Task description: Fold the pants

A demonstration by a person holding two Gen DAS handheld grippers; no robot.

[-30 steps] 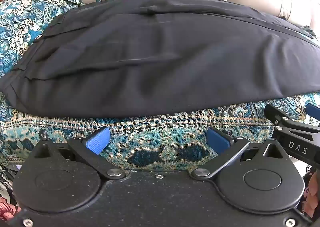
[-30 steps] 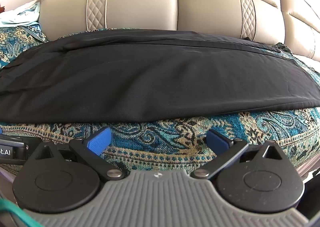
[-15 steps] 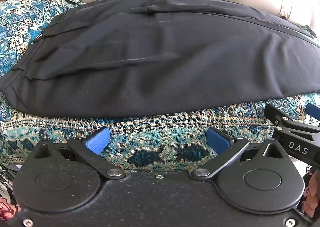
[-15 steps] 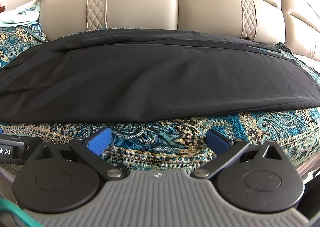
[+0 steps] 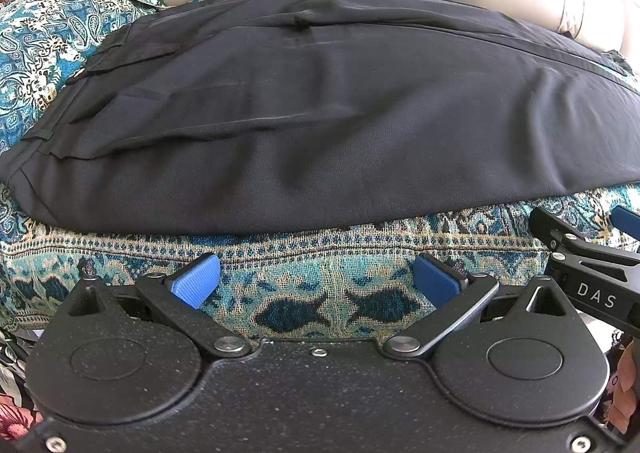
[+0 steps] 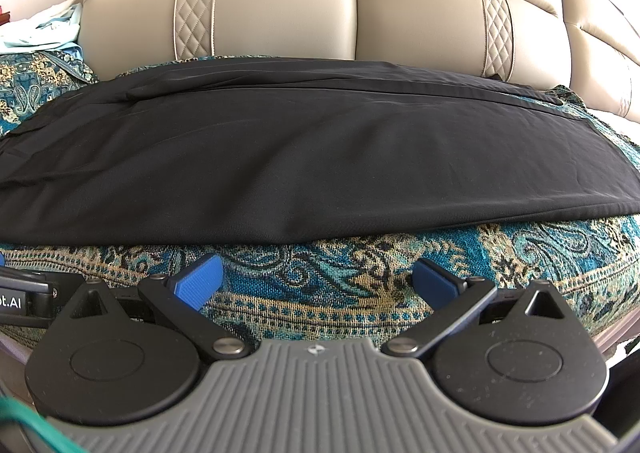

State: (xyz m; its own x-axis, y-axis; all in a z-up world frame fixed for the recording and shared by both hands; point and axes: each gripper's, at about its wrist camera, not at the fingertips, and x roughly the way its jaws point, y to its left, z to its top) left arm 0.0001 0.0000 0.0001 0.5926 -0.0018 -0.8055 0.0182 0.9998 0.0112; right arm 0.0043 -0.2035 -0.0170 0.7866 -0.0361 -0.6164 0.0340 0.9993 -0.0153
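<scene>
Here we see black pants (image 5: 320,113) lying crosswise on a patterned sofa cover (image 6: 360,273), just ahead of both grippers, left (image 5: 316,279) and right (image 6: 316,277), fingers spread, empty

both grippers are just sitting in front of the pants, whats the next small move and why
Probably ease both grippers forward to the pants' near edge. The left gripper and right gripper are open and hold nothing, short of the hem, over the patterned cover. The pants lie flat along the sofa, already halved lengthwise, so gripping that edge likely comes next.
</scene>
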